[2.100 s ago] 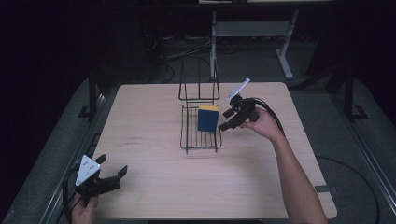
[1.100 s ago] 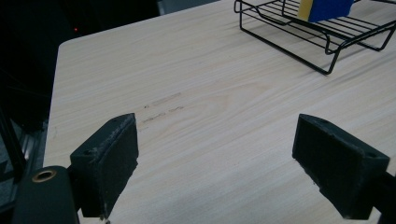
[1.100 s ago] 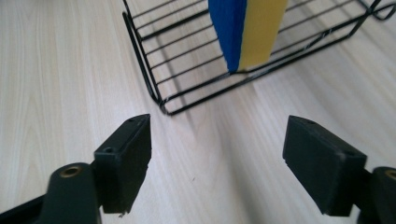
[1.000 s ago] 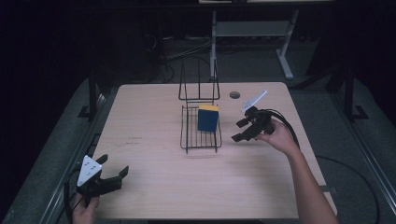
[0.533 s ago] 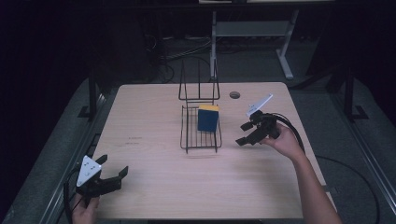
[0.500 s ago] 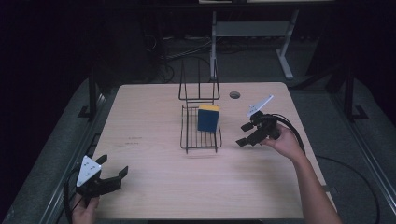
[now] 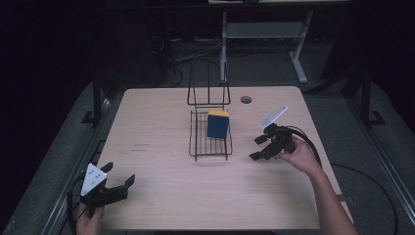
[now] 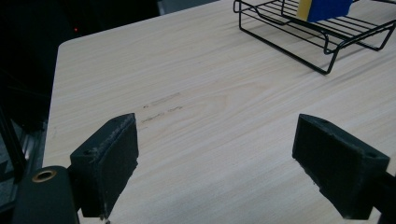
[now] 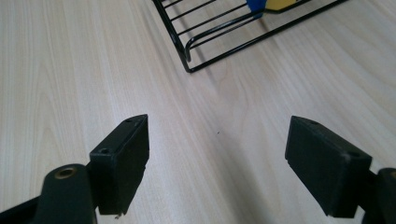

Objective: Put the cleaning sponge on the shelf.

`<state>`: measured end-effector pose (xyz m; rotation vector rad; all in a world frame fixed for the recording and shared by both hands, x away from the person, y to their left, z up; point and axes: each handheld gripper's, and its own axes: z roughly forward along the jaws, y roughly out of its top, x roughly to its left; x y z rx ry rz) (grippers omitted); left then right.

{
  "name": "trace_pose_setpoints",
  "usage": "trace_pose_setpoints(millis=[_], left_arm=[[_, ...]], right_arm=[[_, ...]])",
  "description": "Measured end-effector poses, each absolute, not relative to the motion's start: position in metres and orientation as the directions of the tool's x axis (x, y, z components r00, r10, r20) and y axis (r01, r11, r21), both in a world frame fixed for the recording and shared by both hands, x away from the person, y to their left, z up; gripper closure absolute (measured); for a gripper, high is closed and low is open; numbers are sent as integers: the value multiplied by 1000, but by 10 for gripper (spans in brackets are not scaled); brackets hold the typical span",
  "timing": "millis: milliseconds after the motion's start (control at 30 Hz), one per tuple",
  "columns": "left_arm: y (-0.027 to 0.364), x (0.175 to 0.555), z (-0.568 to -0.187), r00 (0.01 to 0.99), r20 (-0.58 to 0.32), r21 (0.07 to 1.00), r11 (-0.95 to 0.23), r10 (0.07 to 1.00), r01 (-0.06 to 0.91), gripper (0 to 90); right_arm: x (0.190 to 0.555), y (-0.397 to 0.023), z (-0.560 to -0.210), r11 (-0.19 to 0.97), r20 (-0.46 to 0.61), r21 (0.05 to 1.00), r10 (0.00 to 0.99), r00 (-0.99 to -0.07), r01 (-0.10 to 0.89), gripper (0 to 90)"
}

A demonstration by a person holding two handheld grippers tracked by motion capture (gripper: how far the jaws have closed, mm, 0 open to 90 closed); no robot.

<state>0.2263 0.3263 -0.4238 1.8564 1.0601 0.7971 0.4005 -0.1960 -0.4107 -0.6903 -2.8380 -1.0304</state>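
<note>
A black wire rack (image 7: 195, 142) stands mid-table with a blue and yellow sponge (image 7: 218, 123) upright in it. My right gripper (image 7: 255, 149) hovers low over the wood just right of the rack's front corner, pointing left. It is open, its jaws have just spread a little wider, and nothing is between them. From the right gripper view (image 9: 217, 158), the rack corner (image 9: 187, 51) and a sliver of sponge (image 9: 261, 4) lie ahead. My left gripper (image 7: 120, 173) rests open at the near left corner. Its own view (image 8: 215, 158) looks across bare wood to the rack (image 8: 327, 70) and sponge (image 8: 327, 7).
The rack's tall wire back (image 7: 208, 90) rises at its far end. A round cable hole (image 7: 245, 99) sits in the table near the far edge. Behind the table stand a metal frame (image 7: 259, 29) and floor cables. The surroundings are dark.
My right gripper has drawn back from beside the sponge, moving right, nearer and lower, to the rack's front corner. The left gripper has stayed put.
</note>
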Motion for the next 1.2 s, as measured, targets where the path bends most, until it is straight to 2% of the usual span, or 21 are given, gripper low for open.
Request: trace_pose_setpoints(millis=[1200], left_arm=[[325,226,-424,441,119,883,-298,889,362,139]], right_arm=[[356,-219,-424,661,183,615,411,-893,430,212]])
